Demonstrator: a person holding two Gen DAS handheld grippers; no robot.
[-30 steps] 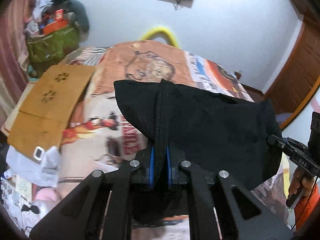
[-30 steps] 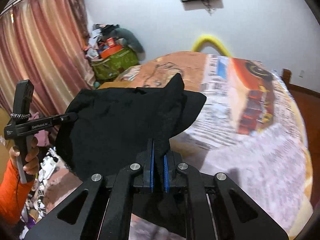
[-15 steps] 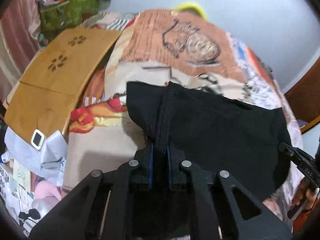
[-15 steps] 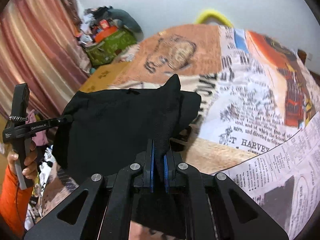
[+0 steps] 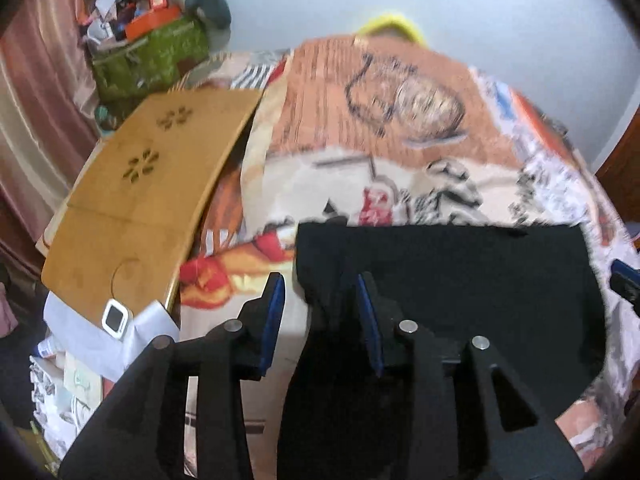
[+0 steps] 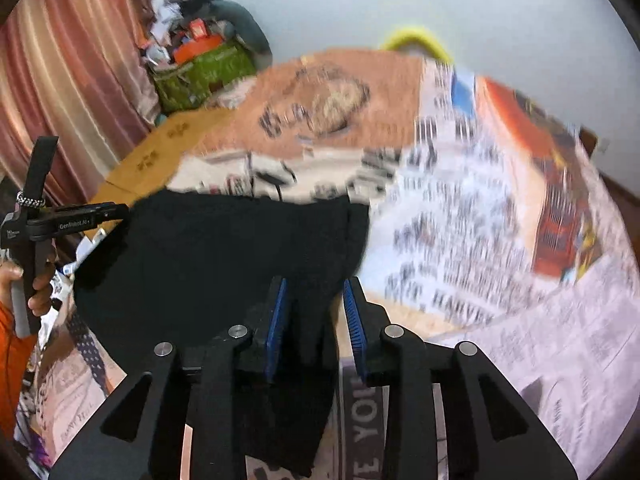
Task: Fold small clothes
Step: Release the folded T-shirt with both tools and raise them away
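Observation:
A small black garment [image 5: 460, 292] lies spread across the near edge of the printed bedsheet [image 5: 384, 120]; it also shows in the right wrist view [image 6: 224, 264]. My left gripper [image 5: 320, 300] is open, its blue pads apart at the garment's left corner, with the cloth between them. My right gripper [image 6: 314, 308] is open at the garment's right corner, with cloth lying loose between the pads. The left gripper also shows at the left of the right wrist view [image 6: 116, 212], and the right gripper's tip at the right edge of the left wrist view [image 5: 624, 280].
A wooden lap table [image 5: 144, 200] rests at the bed's left side, with a small white device [image 5: 116, 316] at its near corner. A green bag piled with clutter [image 5: 152, 56] stands by the curtain [image 6: 68, 80]. A yellow hoop [image 6: 416, 40] is behind the bed.
Both grippers came down to the bed and opened, letting go of the black garment. It now lies flat on the sheet instead of hanging between them.

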